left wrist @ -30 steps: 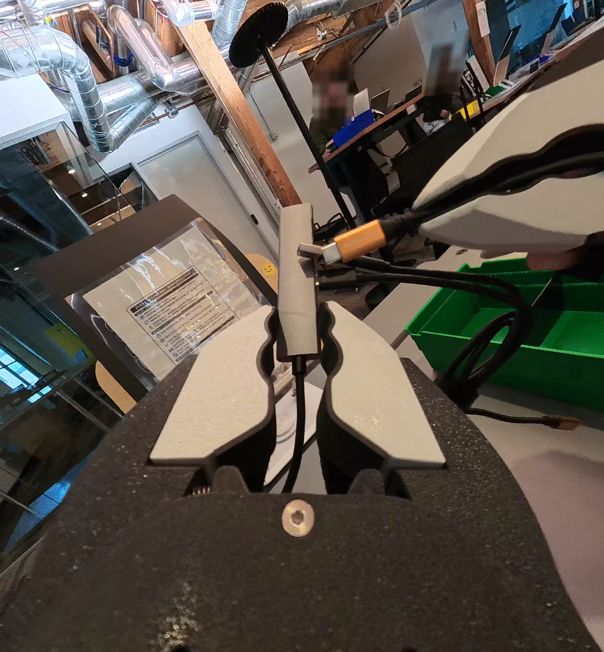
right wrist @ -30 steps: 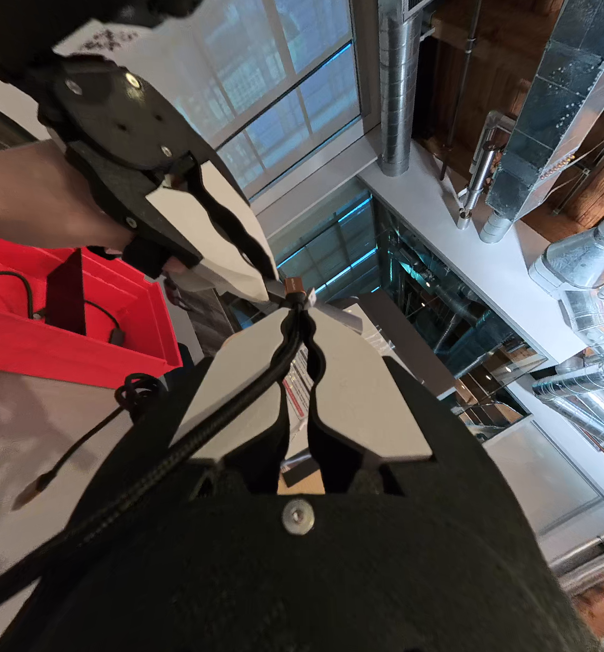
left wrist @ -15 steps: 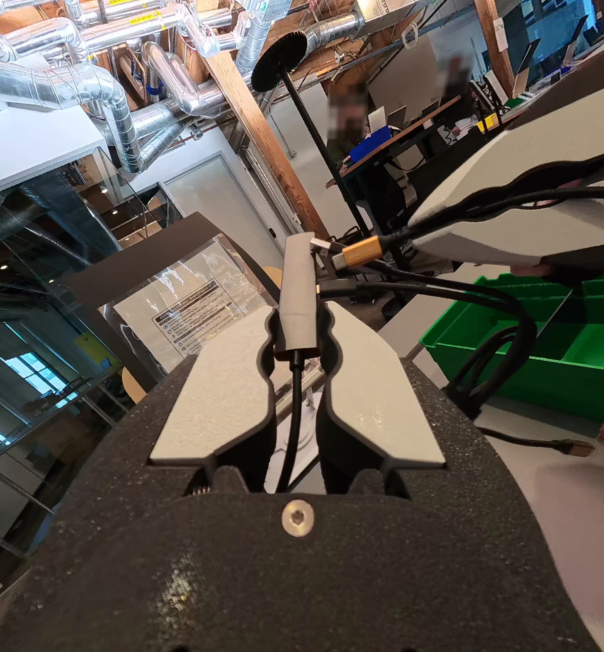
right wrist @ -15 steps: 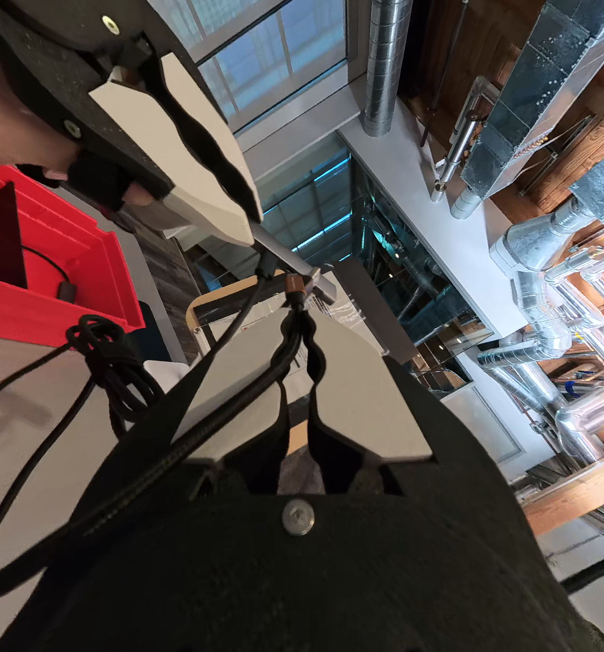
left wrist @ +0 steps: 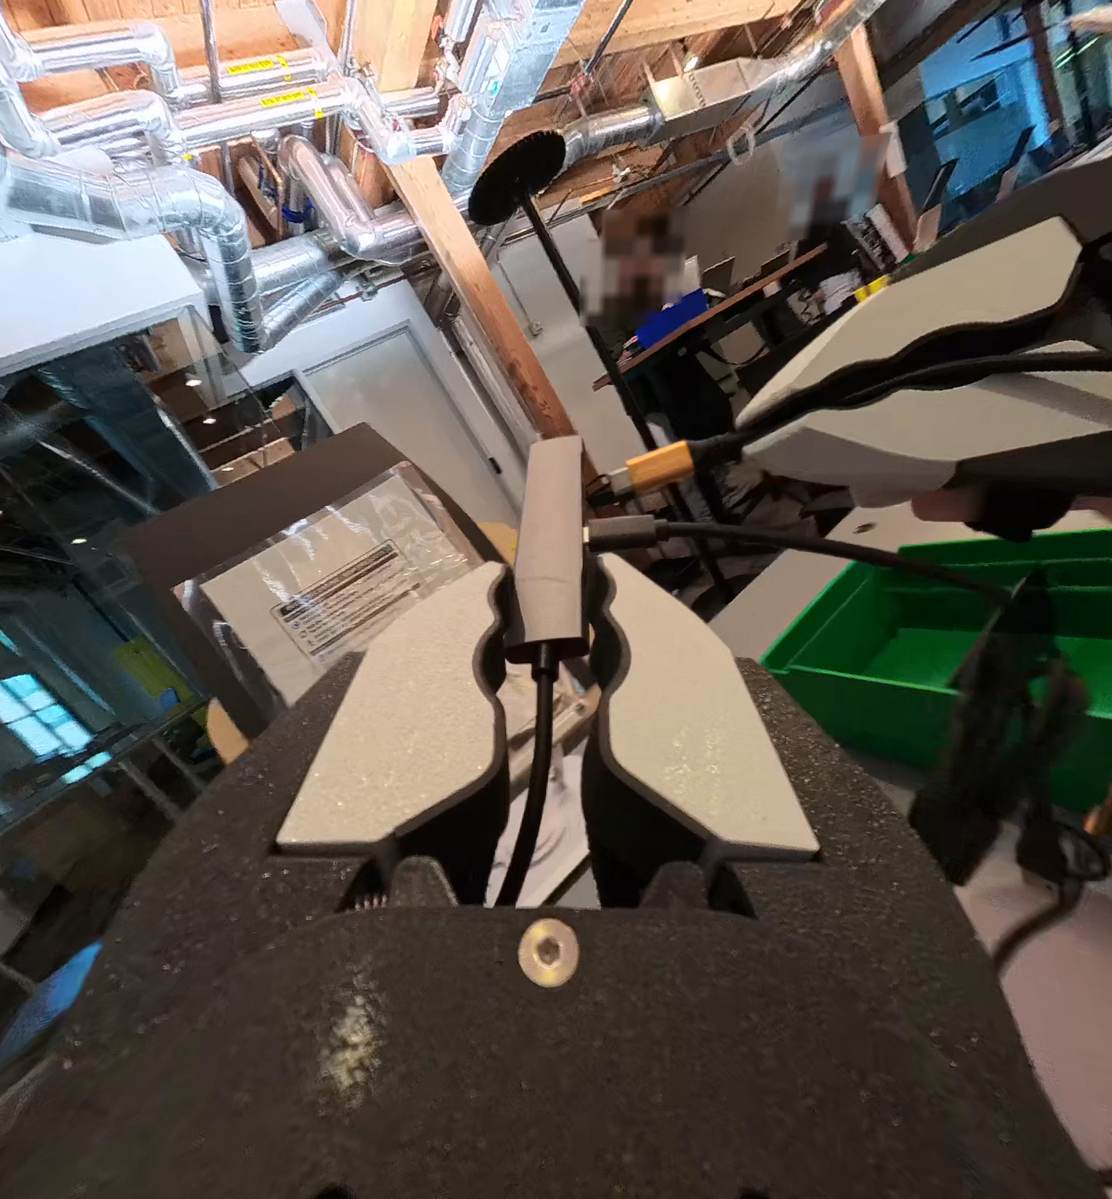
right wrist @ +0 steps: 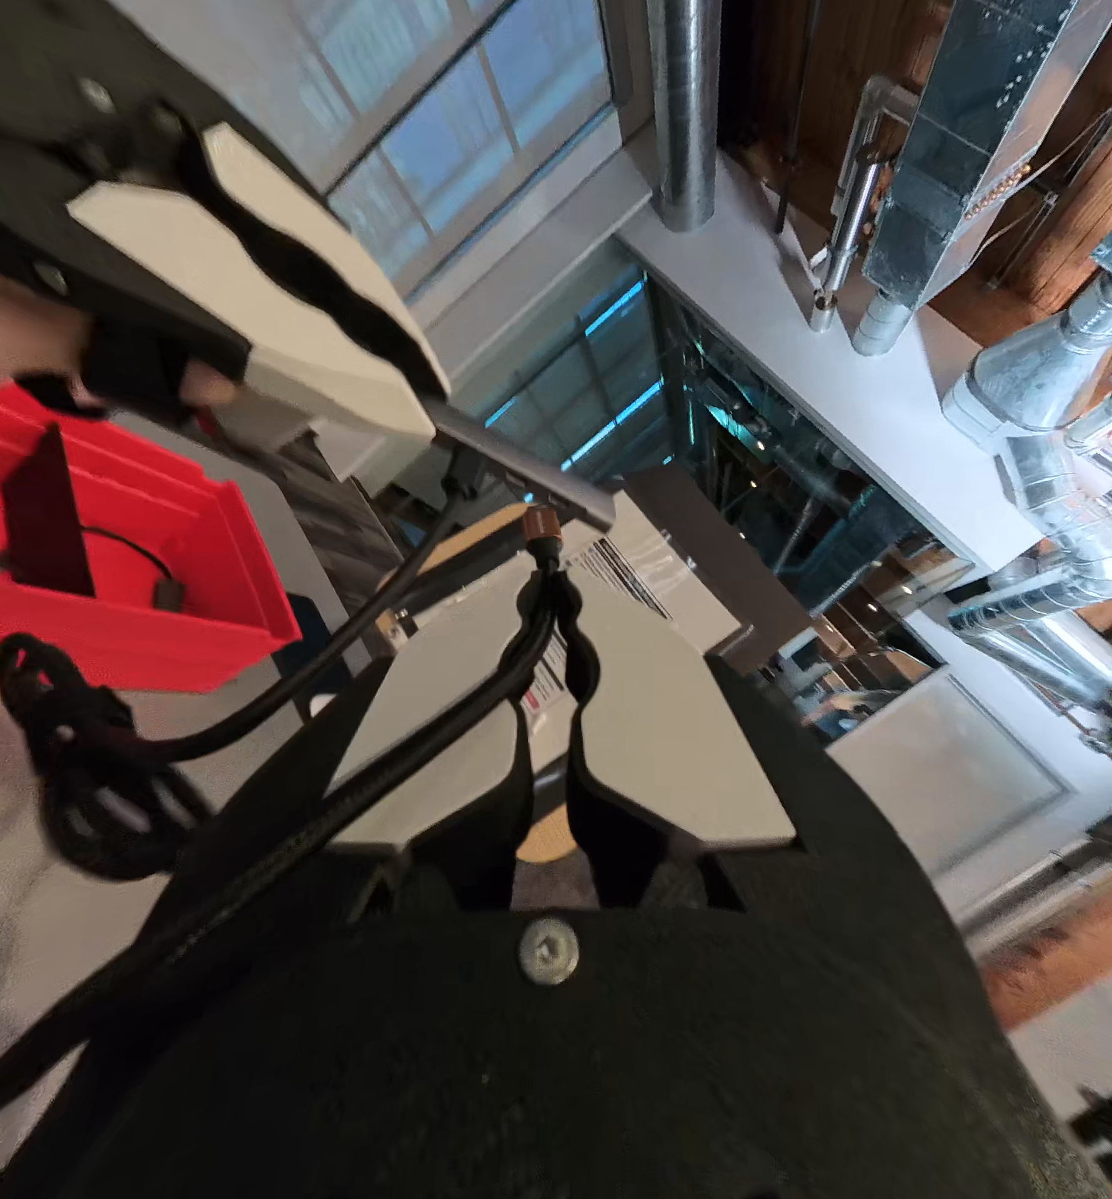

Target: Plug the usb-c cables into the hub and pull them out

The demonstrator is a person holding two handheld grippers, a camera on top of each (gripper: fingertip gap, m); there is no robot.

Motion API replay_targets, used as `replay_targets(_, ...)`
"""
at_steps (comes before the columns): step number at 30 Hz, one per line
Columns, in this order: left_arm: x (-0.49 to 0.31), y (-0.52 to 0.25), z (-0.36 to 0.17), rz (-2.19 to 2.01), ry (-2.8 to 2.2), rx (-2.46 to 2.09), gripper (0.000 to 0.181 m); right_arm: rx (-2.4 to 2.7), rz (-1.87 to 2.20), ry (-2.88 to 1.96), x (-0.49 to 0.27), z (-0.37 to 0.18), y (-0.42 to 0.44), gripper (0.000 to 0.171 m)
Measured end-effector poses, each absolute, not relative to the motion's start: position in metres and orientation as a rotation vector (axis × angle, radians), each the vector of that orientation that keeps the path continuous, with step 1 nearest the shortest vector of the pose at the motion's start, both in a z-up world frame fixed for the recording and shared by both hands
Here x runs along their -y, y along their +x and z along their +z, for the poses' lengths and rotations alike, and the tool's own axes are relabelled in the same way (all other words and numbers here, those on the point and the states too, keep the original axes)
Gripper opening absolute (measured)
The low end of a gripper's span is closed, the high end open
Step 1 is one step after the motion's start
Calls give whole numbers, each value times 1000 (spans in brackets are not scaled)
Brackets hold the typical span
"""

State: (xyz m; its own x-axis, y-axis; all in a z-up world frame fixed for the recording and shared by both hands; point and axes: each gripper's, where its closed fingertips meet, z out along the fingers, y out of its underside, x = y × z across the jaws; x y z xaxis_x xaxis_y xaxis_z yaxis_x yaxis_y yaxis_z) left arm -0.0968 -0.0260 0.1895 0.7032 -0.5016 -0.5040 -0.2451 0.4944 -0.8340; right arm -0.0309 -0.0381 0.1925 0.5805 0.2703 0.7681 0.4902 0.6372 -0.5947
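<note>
1. Left wrist view: the left gripper (left wrist: 547, 606) has its jaws clamped on the grey hub (left wrist: 550, 545), which projects ahead of them.
2. A black cable (left wrist: 625, 533) sits plugged into the hub's right side; the orange-plug cable (left wrist: 657, 464) is beside it.
3. Right wrist view: the right gripper (right wrist: 550, 584) has its jaws pinched on the orange-plug cable (right wrist: 542, 529), plug tip at the hub (right wrist: 527, 470).

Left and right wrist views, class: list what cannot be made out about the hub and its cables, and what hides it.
- Left wrist view: the orange plug's tip is too small to tell whether it is seated in the hub.
- Left wrist view: motion blur smears the black cable bundle.
- Right wrist view: the left gripper covers the hub's near end.
- Right wrist view: the red bin is cut off by the left edge.
</note>
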Motion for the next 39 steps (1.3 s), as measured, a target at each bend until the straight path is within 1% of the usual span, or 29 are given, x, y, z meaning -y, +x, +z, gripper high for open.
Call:
replay_targets(8,28,-91,189,-383,-1084,-789,21,875,49,-900,48,206,-32,4)
replay_targets(18,17,-107,192,-533,-1104,-712,21,841,97,-948,38,197,-46,4)
replay_targets(27,19,-109,195,-524,-1085,-701,21,780,153,-945,32,193,-55,4)
replay_targets(38,23,-110,199,-511,-1055,-694,19,714,354,-971,32,196,-53,4)
replay_targets(39,25,-109,199,-508,-1041,-701,7,714,359,-971,32,197,-52,4)
